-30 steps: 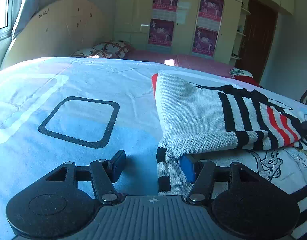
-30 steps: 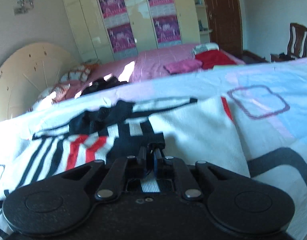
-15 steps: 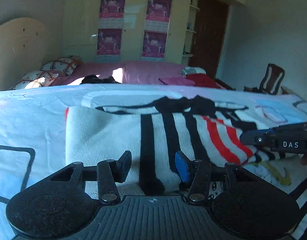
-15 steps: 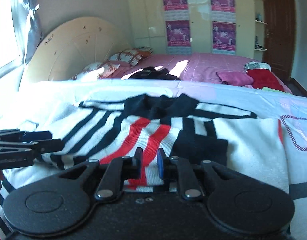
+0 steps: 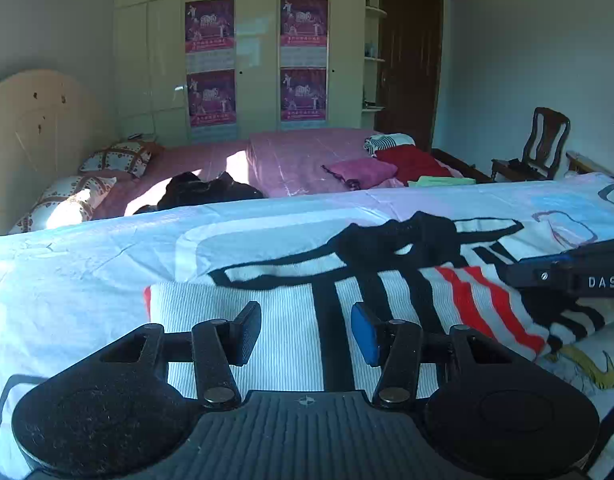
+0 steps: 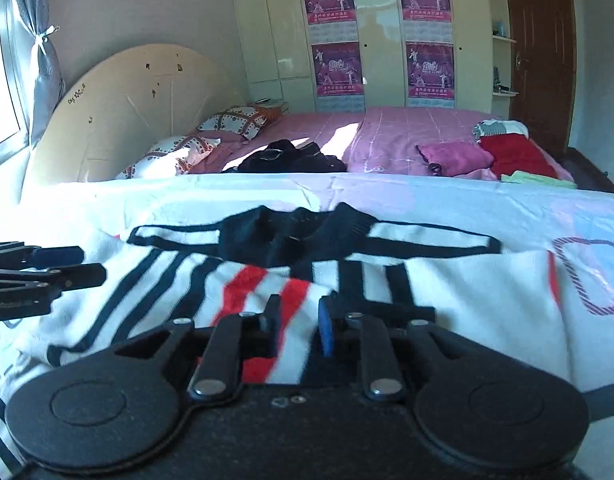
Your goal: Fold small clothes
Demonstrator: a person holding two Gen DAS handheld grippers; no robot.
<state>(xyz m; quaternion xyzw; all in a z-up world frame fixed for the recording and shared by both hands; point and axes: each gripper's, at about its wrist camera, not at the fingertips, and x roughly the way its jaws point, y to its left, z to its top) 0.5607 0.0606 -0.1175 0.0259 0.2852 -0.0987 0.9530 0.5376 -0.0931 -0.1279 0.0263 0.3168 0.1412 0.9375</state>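
A small white knit sweater (image 5: 275, 320) with black and red stripes and a black collar lies partly folded on the patterned bed sheet (image 5: 87, 272). My left gripper (image 5: 305, 334) is open and empty, hovering over the sweater's white left part. My right gripper (image 6: 297, 328) is partly open just above the red-striped fold of the sweater (image 6: 447, 296), nothing held. The right gripper also shows at the right edge of the left wrist view (image 5: 567, 276). The left gripper shows at the left edge of the right wrist view (image 6: 43, 272).
A second bed with a pink cover (image 5: 307, 156) stands behind, carrying pillows (image 5: 119, 156), a dark garment pile (image 5: 203, 192) and red and pink folded clothes (image 5: 411, 164). A wardrobe with posters (image 5: 259, 60) and a wooden chair (image 5: 547, 140) lie beyond.
My right gripper opened and let go of the sweater fold. Both grippers swung round to face the sweater's collar. The left gripper stayed open.
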